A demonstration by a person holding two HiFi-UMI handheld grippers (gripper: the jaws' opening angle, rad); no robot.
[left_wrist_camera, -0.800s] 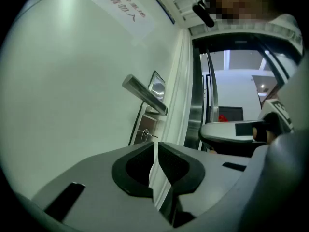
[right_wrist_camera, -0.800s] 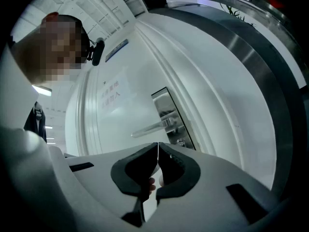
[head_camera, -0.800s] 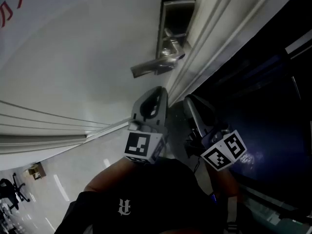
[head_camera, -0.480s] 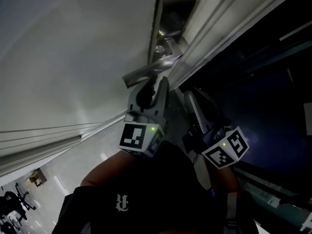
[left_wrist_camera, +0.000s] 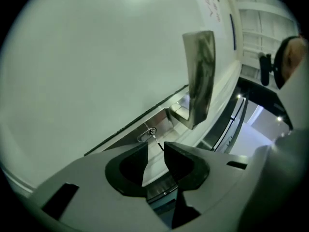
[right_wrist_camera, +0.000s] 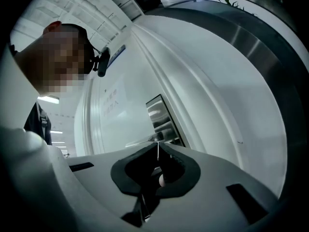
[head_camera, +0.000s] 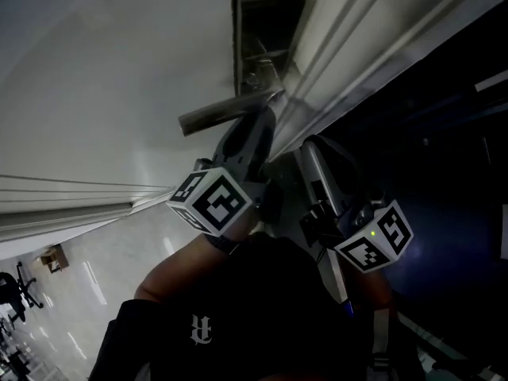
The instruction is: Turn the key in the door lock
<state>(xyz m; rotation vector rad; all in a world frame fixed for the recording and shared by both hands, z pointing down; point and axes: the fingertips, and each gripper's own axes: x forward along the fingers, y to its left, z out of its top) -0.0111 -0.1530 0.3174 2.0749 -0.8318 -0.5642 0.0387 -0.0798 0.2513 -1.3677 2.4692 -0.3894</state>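
Left claw (left_wrist_camera: 155, 152) now nearer the key (left_wrist_camera: 147, 134), jaws apart.

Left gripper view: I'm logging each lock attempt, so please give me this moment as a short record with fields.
key: ringed key at the lock plate, just beyond the jaw tips
door handle: lever sticking out from the plate
left gripper: jaws apart, nothing between them, aimed at the key
right gripper: jaws together, off the lock
task state: key not yet gripped
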